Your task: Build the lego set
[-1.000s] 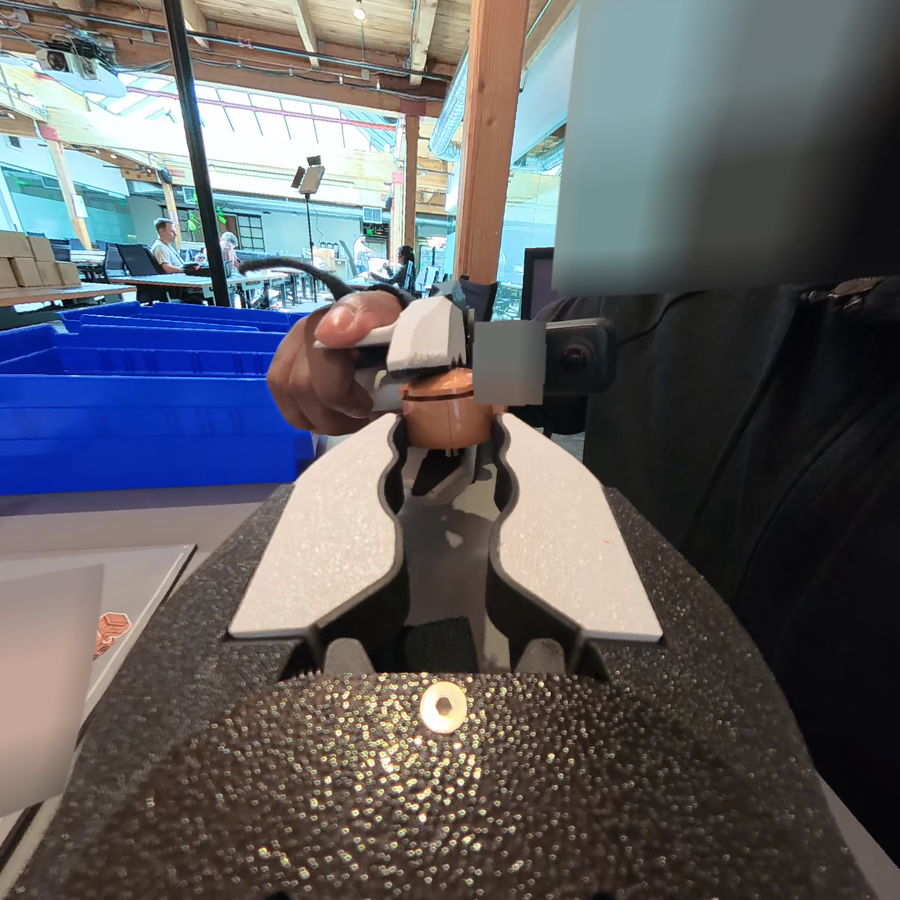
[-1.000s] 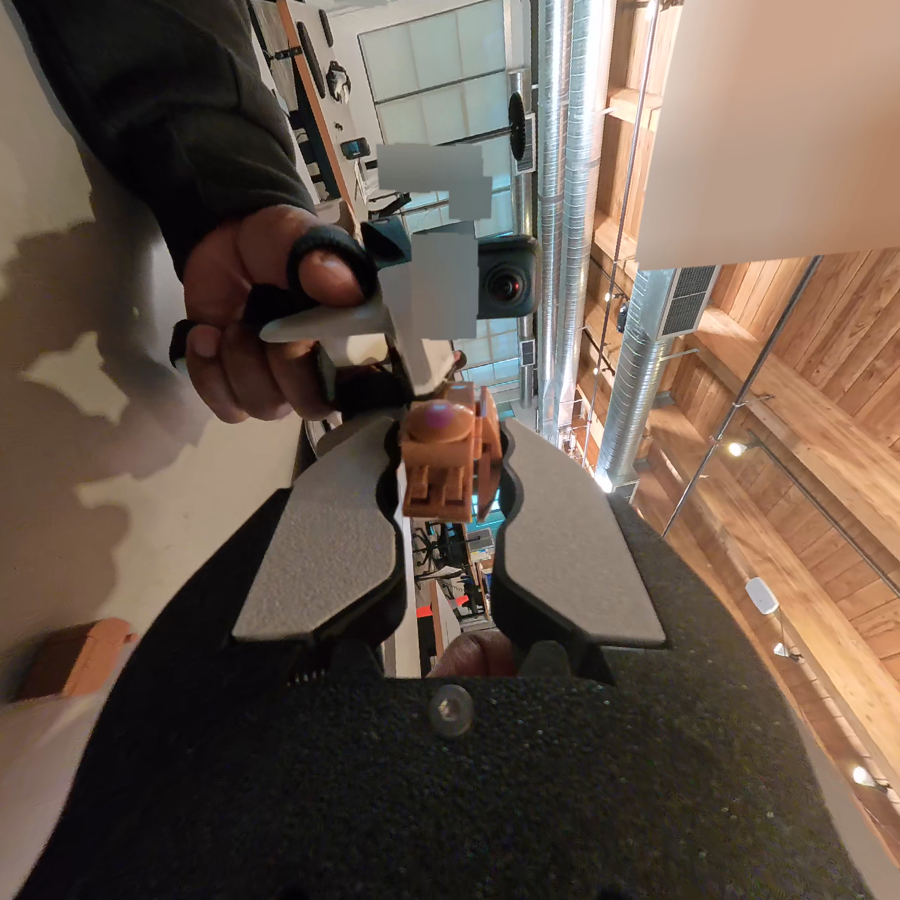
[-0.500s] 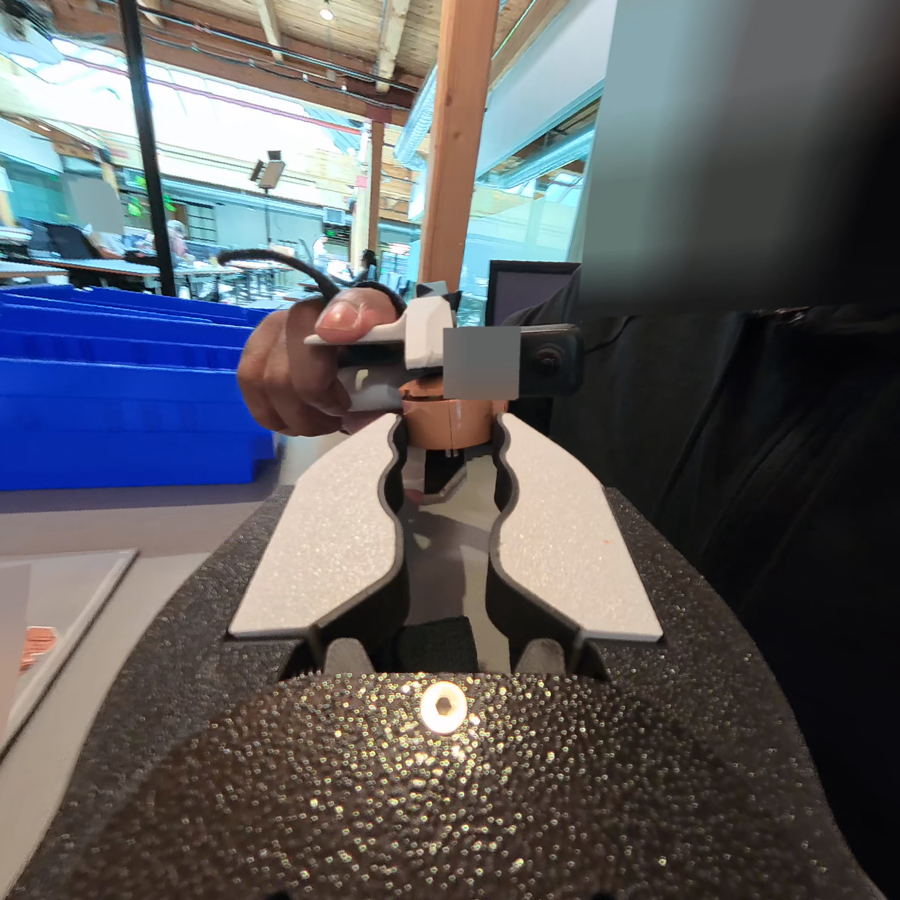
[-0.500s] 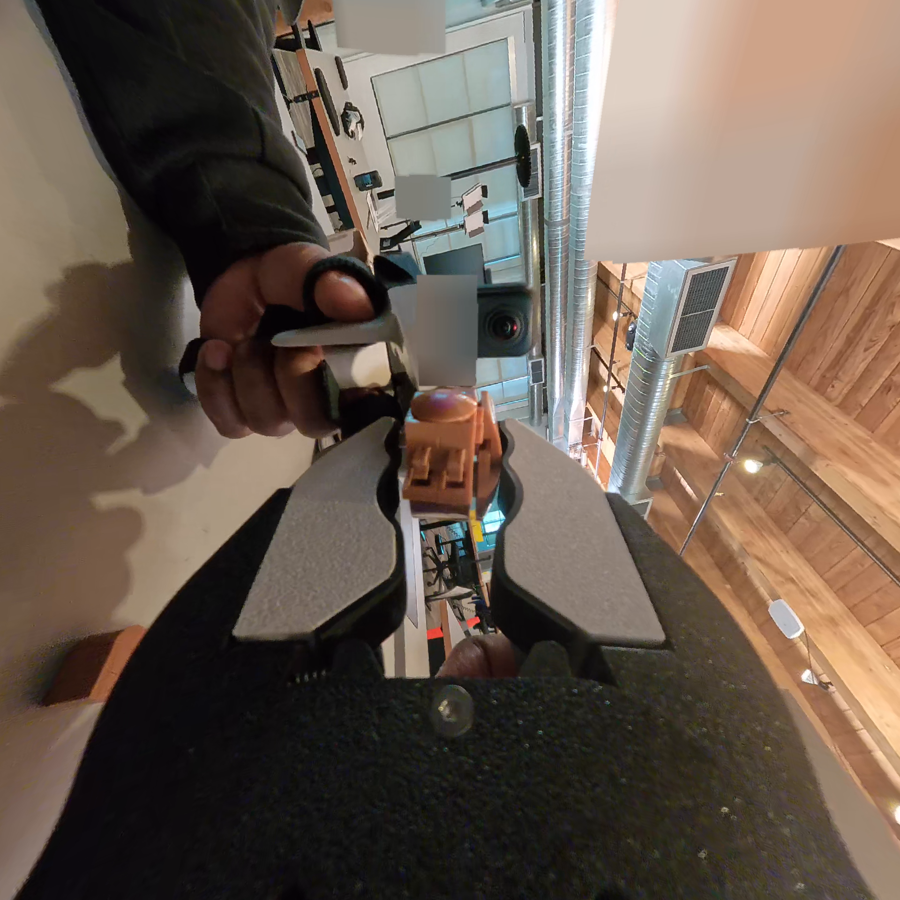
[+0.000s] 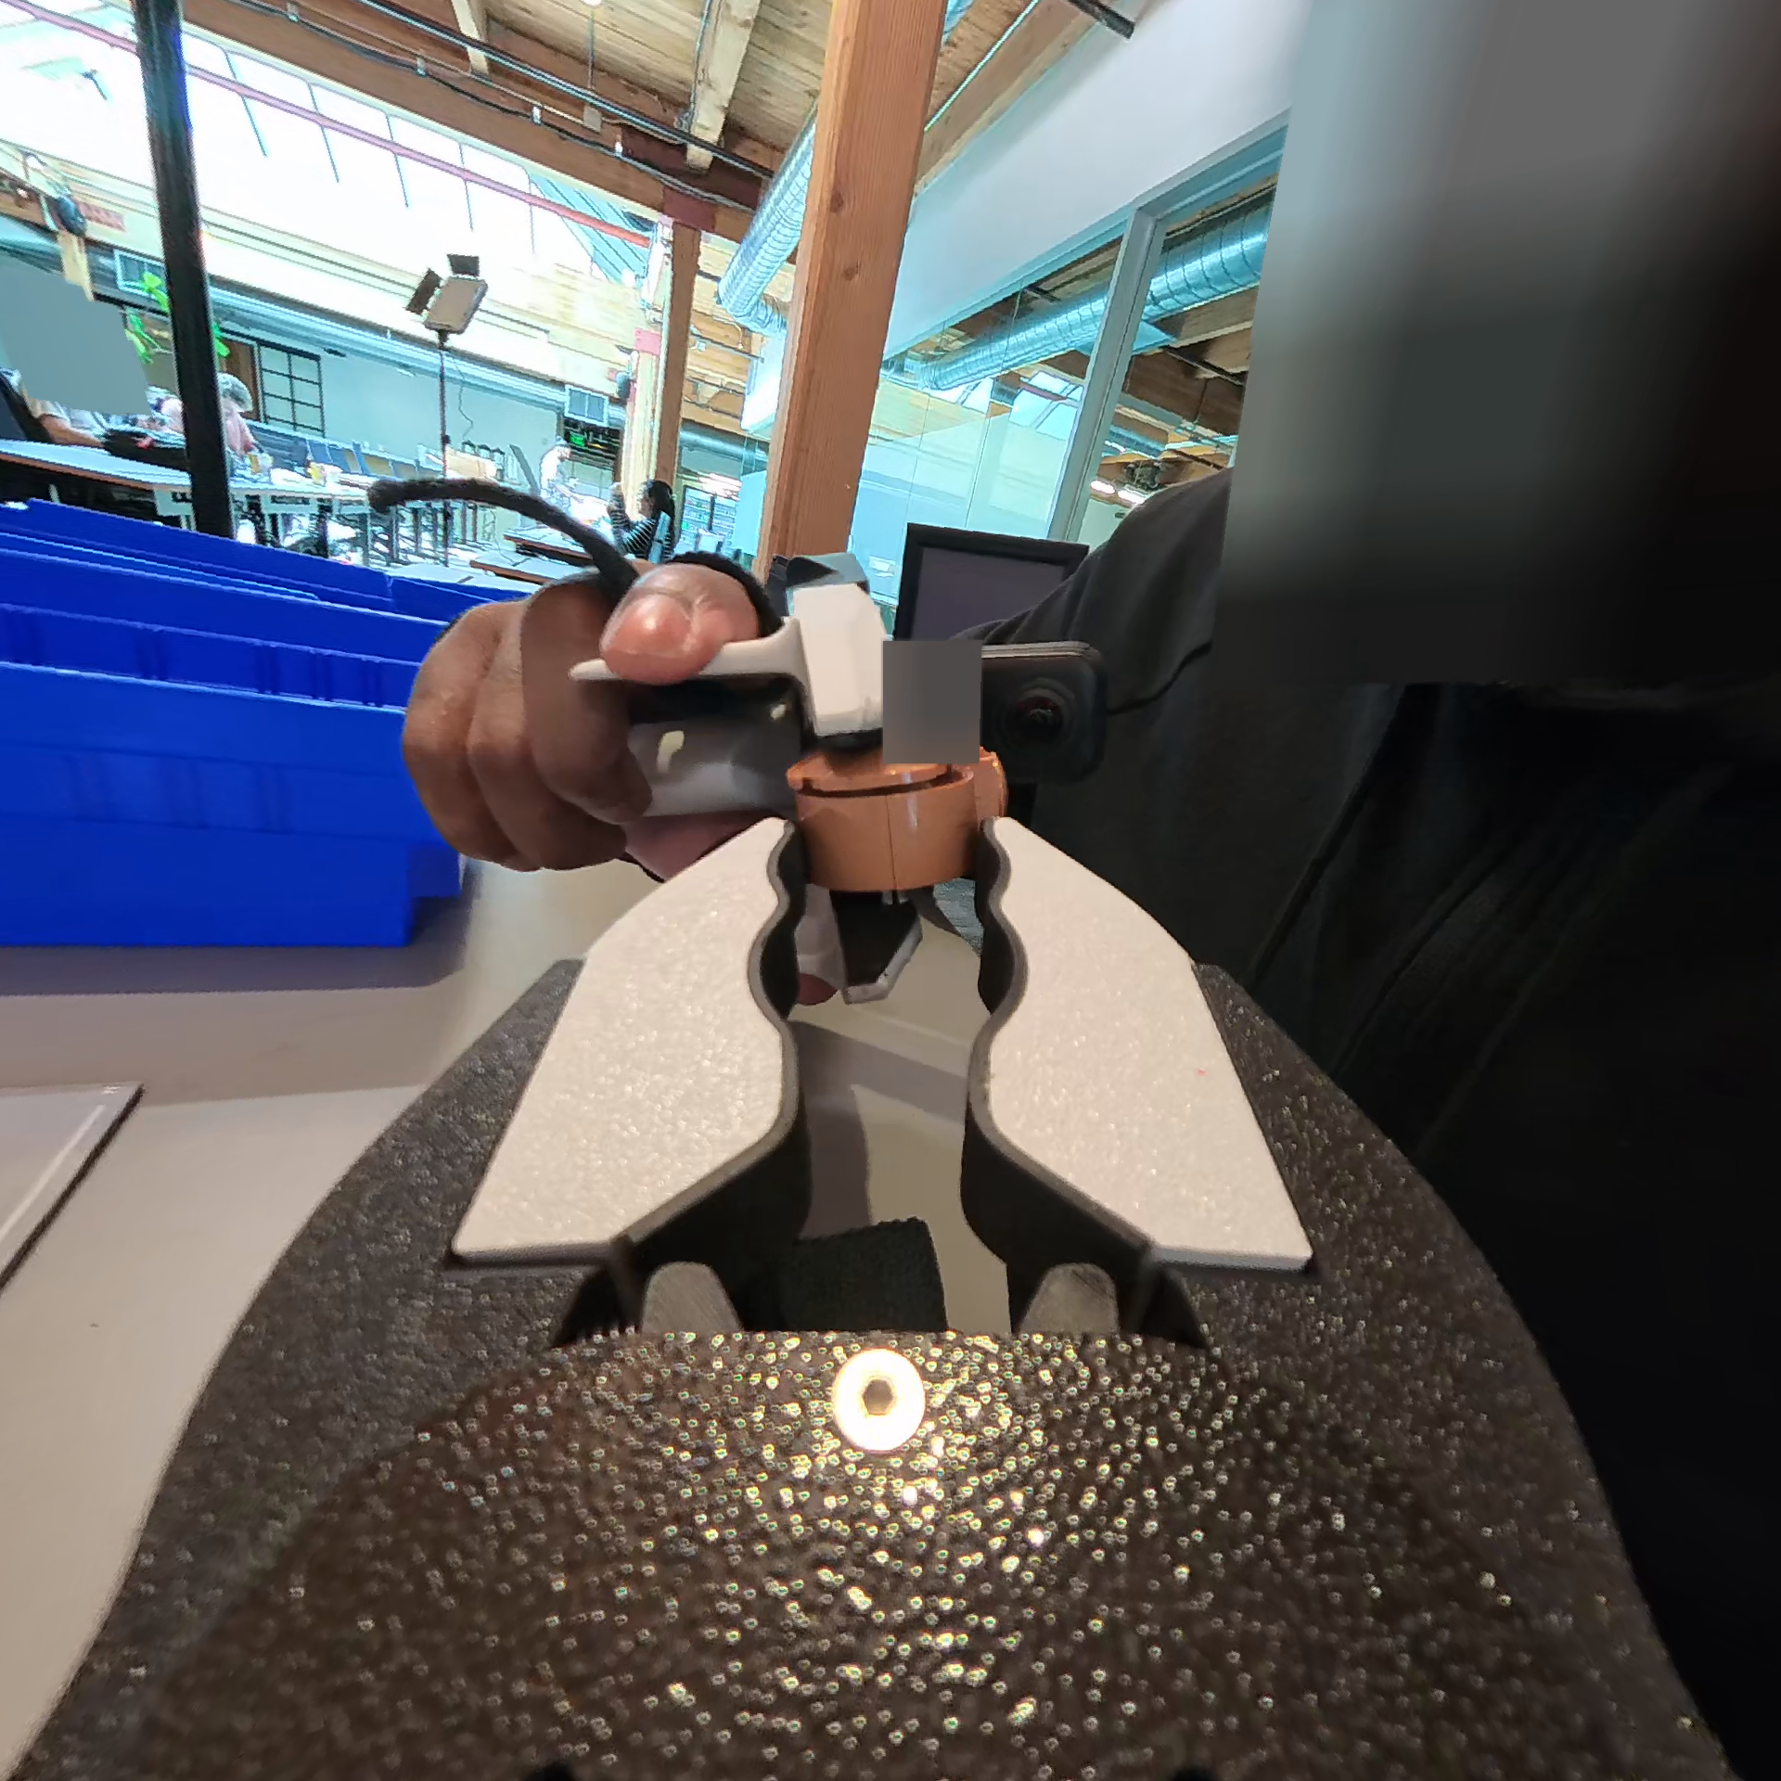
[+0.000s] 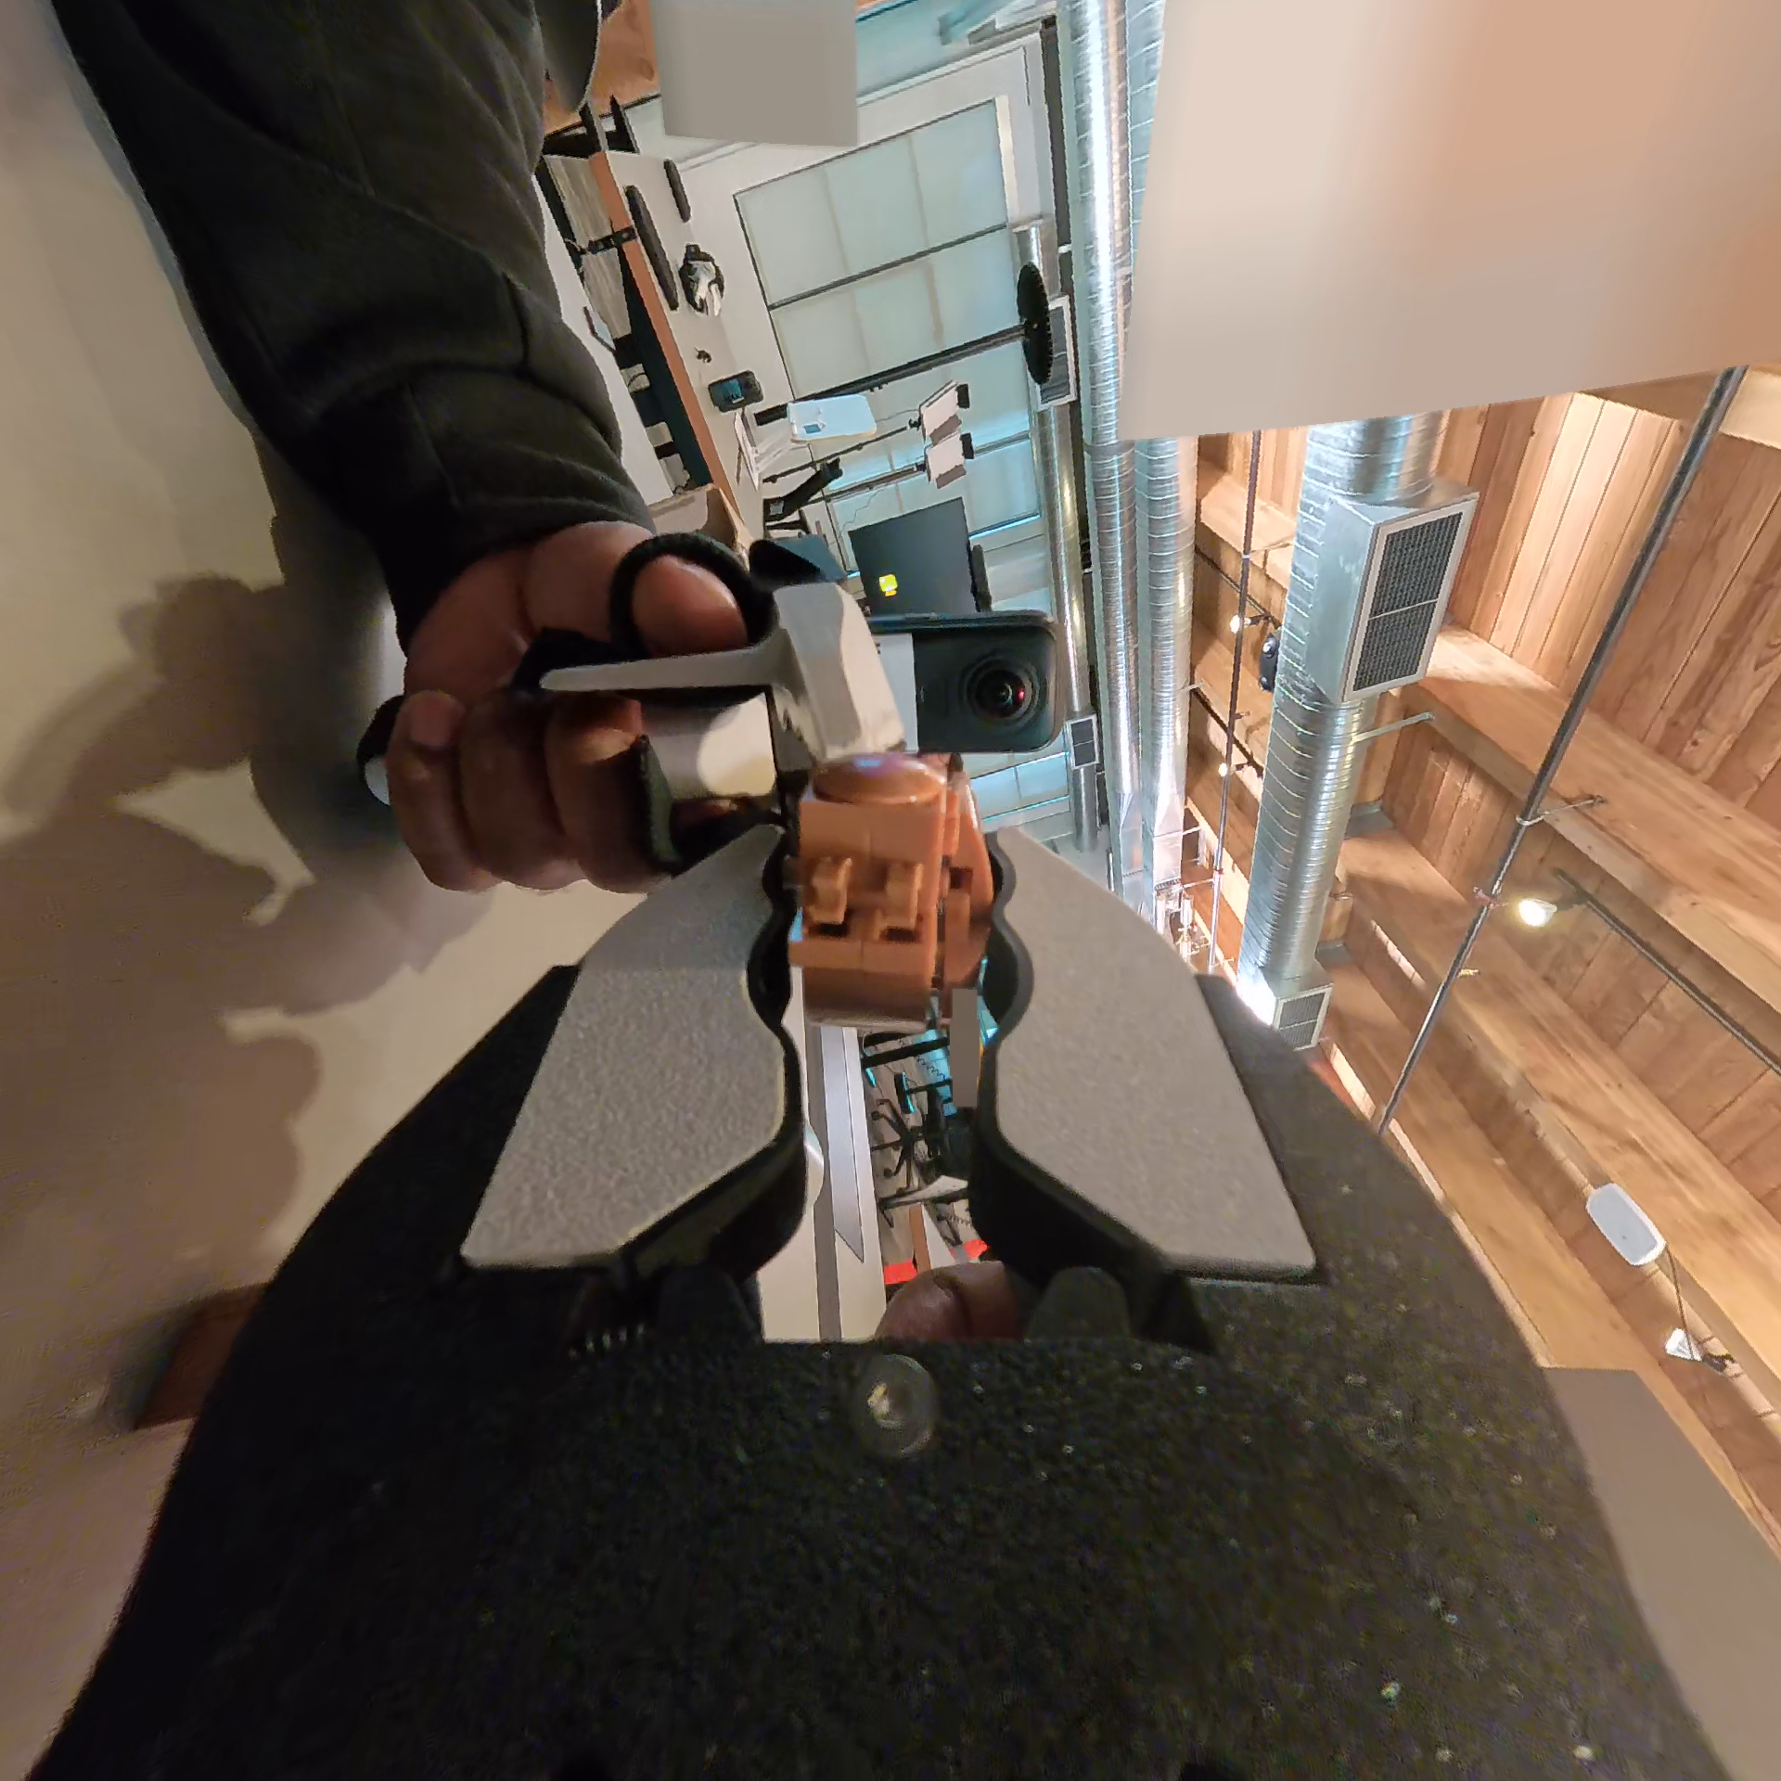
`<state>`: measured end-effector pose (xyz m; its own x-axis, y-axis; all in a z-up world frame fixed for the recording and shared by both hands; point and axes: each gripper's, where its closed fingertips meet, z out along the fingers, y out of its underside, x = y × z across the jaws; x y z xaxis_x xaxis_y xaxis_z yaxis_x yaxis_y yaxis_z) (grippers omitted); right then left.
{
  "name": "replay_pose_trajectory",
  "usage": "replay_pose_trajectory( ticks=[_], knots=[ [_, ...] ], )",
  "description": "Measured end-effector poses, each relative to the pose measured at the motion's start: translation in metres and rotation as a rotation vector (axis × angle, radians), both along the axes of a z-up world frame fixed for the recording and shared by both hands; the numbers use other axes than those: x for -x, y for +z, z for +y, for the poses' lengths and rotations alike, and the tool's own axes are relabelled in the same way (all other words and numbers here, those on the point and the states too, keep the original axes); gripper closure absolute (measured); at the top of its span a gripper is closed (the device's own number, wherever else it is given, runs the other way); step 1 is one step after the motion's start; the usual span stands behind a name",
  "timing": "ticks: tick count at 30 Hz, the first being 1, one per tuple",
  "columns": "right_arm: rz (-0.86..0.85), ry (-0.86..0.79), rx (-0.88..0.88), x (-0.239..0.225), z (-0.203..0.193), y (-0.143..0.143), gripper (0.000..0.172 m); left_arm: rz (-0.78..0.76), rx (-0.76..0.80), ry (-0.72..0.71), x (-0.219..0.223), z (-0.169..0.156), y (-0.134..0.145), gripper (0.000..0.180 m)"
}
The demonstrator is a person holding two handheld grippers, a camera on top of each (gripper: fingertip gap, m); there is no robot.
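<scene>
While both hand-held tongs meet in mid-air above a pale grey surface (image 5: 241, 1205), they clamp the same small brown toy-brick assembly from opposite sides. Seen from the left wrist view, the left tongs (image 5: 891, 838) press their dark inner pads against a round brown brick part (image 5: 891, 829), one pad on each side of it. Just behind it, a hand (image 5: 520, 732) grips the other tool, whose black camera (image 5: 1046, 708) faces this way.

Seen from the right wrist view, which is turned sideways, the right tongs (image 6: 887, 916) are clamped on the blocky end of the brown brick assembly (image 6: 882, 925); its rounded cap points toward the other hand (image 6: 540, 732) and that tool's camera (image 6: 983, 684). A dark sleeve (image 6: 385, 289) runs up from that hand.

Blue plastic bins (image 5: 193, 771) stand in a row on the surface to the left; their contents cannot be seen from this angle. A flat grey tray (image 5: 48, 1147) lies at the left edge.
</scene>
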<state>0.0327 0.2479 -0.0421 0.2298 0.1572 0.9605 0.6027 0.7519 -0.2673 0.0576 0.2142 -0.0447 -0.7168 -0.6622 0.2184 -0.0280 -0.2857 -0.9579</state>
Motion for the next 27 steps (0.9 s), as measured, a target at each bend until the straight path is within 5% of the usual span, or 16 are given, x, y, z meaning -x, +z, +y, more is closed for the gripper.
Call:
replay_pose_trajectory(
  ticks=[27],
  knots=[
    [-0.021,-0.013,-0.028,-0.0034,0.0002,0.0018,0.135,-0.001,0.037,-0.006,0.0018,0.0034,0.0027,0.147]
  ],
)
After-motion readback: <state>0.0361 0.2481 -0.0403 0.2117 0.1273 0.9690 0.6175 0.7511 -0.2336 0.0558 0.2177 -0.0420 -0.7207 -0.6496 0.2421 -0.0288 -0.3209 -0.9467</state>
